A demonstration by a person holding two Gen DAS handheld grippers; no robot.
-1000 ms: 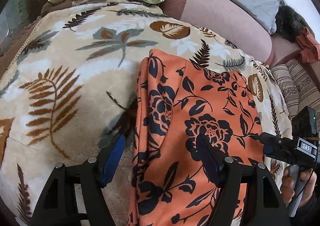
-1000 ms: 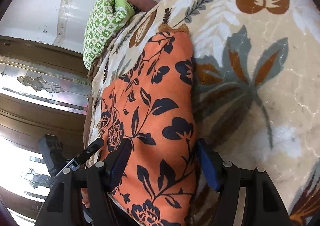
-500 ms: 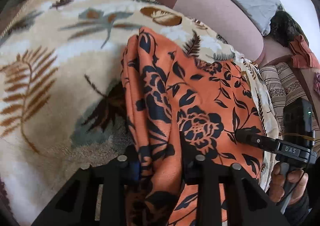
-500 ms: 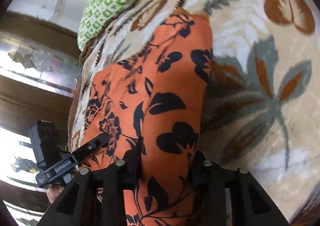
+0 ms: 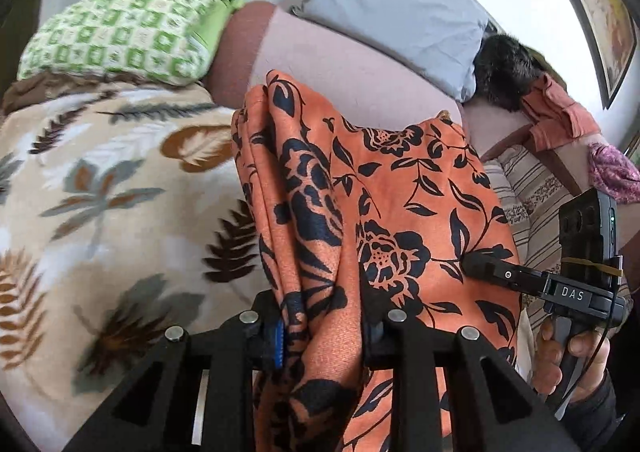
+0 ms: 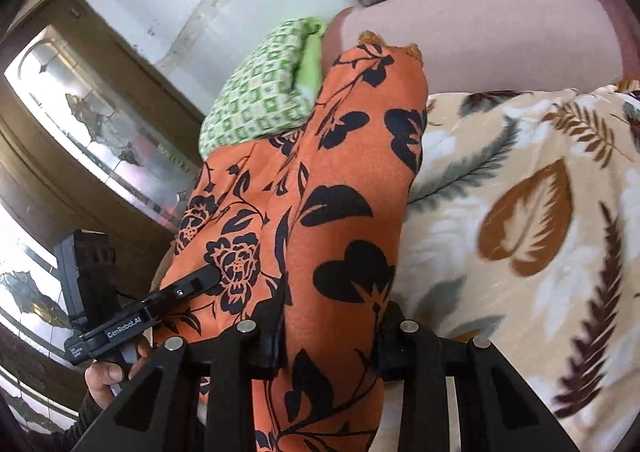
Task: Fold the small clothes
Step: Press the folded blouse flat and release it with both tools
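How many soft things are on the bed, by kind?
Orange floral garment: 1, held in both grippers' jaws
Pillows: 2, green checked and grey
Leaf-print blanket: 1
Total: 4

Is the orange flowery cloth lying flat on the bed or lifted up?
Lifted. Both the left gripper and right gripper pinch the orange cloth, which hangs bunched above the blanket.

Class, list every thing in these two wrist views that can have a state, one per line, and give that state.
Orange floral garment: bunched, near end lifted off the blanket, pinched at two places.
Left gripper: jaws have just been closing; shut on the garment.
Right gripper: jaws have just been closing; shut on the garment.
Leaf-print blanket: spread flat.
Green checked pillow: lying at the blanket's far end.
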